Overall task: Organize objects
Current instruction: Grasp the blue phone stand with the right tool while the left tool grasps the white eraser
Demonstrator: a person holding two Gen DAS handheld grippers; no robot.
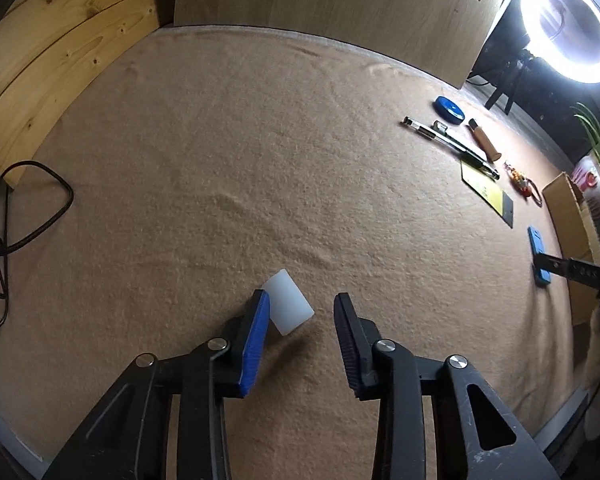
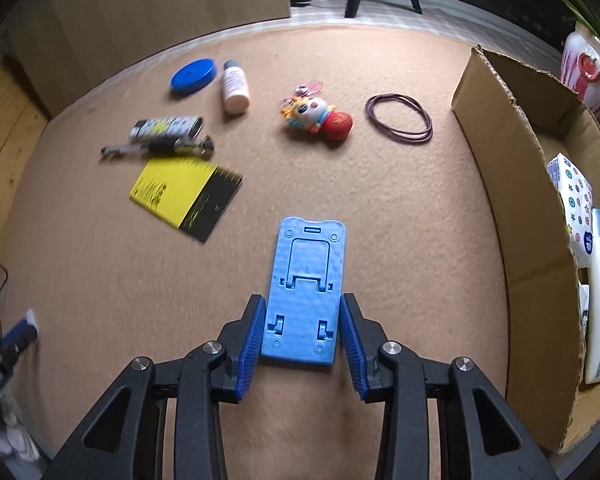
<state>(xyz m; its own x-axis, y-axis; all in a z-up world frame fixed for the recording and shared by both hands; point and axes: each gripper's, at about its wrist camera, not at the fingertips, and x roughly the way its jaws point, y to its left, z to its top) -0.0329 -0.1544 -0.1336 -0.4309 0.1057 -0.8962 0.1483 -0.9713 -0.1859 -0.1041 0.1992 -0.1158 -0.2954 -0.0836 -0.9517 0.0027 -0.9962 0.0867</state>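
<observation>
Tan-carpeted counter (image 2: 380, 208), open cardboard box (image 2: 500, 184) at its right edge, right hand-held gripper (image 2: 302, 322) straddling a flat light-blue folding phone stand (image 2: 306, 276), pads at its long edges, left hand-held gripper (image 1: 302, 316) part open, one pad touching a small white block (image 1: 290, 300)

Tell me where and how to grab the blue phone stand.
Grip the blue phone stand across its two long edges at the near end, coming down from above. It lies flat on the blanket, and those straight parallel sides fit between the right gripper pads already flanking it.
</observation>
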